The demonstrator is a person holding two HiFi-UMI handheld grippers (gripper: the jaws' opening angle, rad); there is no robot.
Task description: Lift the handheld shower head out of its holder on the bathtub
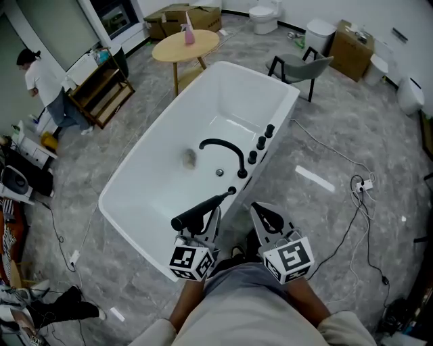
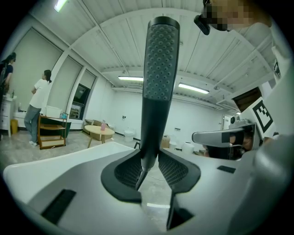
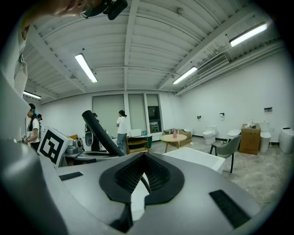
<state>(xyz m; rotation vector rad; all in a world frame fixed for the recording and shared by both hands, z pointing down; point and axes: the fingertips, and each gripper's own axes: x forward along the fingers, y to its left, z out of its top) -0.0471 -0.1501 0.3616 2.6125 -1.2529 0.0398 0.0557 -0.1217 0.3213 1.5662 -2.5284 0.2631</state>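
My left gripper (image 1: 210,219) is shut on the handle of the black handheld shower head (image 1: 199,211), which is held clear above the near rim of the white bathtub (image 1: 128,182). In the left gripper view the shower head (image 2: 158,69) stands upright between the pads, its nozzle face toward the camera, and the left gripper (image 2: 149,167) clamps its narrow lower end. Just to its right hangs my right gripper (image 1: 260,211), its jaws together with nothing seen between them. The right gripper view shows the same right gripper (image 3: 144,160) and the shower head (image 3: 98,131) off to the left.
A black curved faucet (image 1: 226,150) and black knobs (image 1: 260,143) sit on the tub's right rim. Beyond the tub are a round wooden table (image 1: 186,44), a grey chair (image 1: 301,67) and a toilet (image 1: 264,17). Cables (image 1: 358,186) cross the floor at right. A person (image 1: 44,88) stands far left.
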